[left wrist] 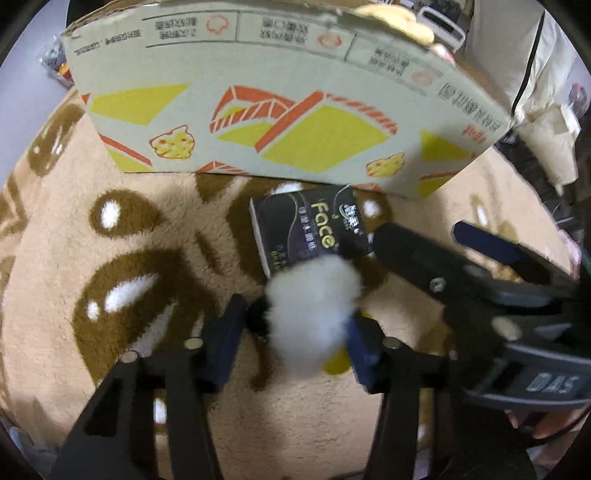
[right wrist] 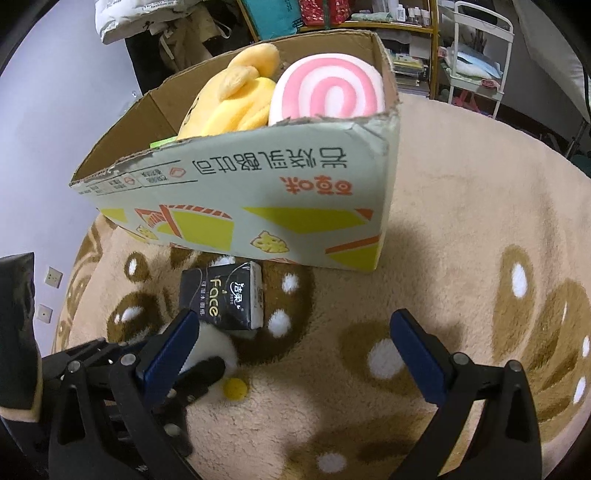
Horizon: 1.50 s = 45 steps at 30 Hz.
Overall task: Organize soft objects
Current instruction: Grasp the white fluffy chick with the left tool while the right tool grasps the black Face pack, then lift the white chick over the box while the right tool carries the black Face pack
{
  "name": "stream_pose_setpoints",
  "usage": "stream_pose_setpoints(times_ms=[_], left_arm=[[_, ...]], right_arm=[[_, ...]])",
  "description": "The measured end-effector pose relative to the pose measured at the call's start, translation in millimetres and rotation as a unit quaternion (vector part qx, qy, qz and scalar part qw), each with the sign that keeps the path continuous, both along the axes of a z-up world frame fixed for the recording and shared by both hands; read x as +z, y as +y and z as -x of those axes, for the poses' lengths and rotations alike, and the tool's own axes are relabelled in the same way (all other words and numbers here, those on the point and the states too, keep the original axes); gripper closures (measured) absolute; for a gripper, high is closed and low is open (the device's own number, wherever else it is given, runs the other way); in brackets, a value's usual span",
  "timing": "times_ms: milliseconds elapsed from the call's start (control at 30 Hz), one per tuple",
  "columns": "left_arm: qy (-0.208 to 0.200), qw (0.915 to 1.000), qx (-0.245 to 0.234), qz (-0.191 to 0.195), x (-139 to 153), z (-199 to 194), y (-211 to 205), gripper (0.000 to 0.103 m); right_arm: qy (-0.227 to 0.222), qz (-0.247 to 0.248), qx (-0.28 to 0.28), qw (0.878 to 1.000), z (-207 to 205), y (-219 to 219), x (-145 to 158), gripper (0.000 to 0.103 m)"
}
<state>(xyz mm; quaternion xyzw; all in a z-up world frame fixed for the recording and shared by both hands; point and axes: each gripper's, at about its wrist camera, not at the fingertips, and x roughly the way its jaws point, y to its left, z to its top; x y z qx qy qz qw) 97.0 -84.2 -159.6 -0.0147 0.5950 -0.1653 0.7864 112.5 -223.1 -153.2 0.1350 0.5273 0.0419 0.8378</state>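
A white fluffy plush toy (left wrist: 310, 314) with black and yellow parts lies on the beige rug (left wrist: 110, 369). My left gripper (left wrist: 295, 319) points down at it, and its blue pads (left wrist: 225, 332) press the toy from both sides. Just beyond the toy lies a black tissue pack (left wrist: 310, 229) marked "Face". In the right wrist view the plush toy (right wrist: 216, 345) and tissue pack (right wrist: 223, 295) sit at lower left. My right gripper (right wrist: 295, 350) hangs open over bare rug, beside the toy. The right gripper (left wrist: 423, 230) also shows at the right of the left wrist view.
An open cardboard box (right wrist: 240, 199) stands on the rug behind the tissue pack. It holds a yellow plush (right wrist: 236, 99) and a pink-and-white swirl cushion (right wrist: 328, 92). Shelves (right wrist: 399, 22) and a white cart (right wrist: 480, 55) stand beyond the rug.
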Motion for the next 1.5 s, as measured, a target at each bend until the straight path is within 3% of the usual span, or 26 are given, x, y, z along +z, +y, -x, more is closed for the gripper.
stream_pose_setpoints(times_ms=[133, 300, 367, 500, 667, 1033, 1133, 1167, 1500], left_arm=[[-0.006, 0.9999, 0.008, 0.010, 6, 1, 6, 0.060], [-0.036, 0.9979, 0.026, -0.048, 11, 6, 14, 0.060], [-0.030, 0.9964, 0.049, -0.063, 10, 3, 22, 0.060], [-0.015, 0.9962, 0.076, -0.040, 7, -5, 37, 0.060], [-0.031, 0.9942, 0.079, -0.065, 12, -9, 44, 0.060], [-0.018, 0.9937, 0.085, -0.070, 0, -27, 43, 0.060], [-0.020, 0.9936, 0.085, -0.072, -3, -23, 37, 0.060], [-0.021, 0.9935, 0.086, -0.071, -3, -23, 36, 0.060], [-0.033, 0.9929, 0.088, -0.072, 0, -11, 34, 0.062]], right_arm=[[-0.003, -0.004, 0.006, 1.000, -2, 4, 0, 0.000], [-0.016, -0.019, 0.026, 0.999, -3, 13, 5, 0.000], [-0.020, -0.026, 0.038, 0.999, -6, 17, 7, 0.000], [-0.012, -0.051, 0.058, 0.997, -12, 25, 7, 0.011], [-0.005, -0.038, 0.075, 0.996, -20, 38, -1, 0.023], [0.020, -0.024, 0.097, 0.995, -44, 61, -25, 0.027], [0.019, -0.016, 0.093, 0.995, -46, 63, -26, 0.028], [0.021, -0.011, 0.091, 0.996, -46, 63, -27, 0.034], [0.019, -0.010, 0.077, 0.997, -43, 57, -22, 0.037]])
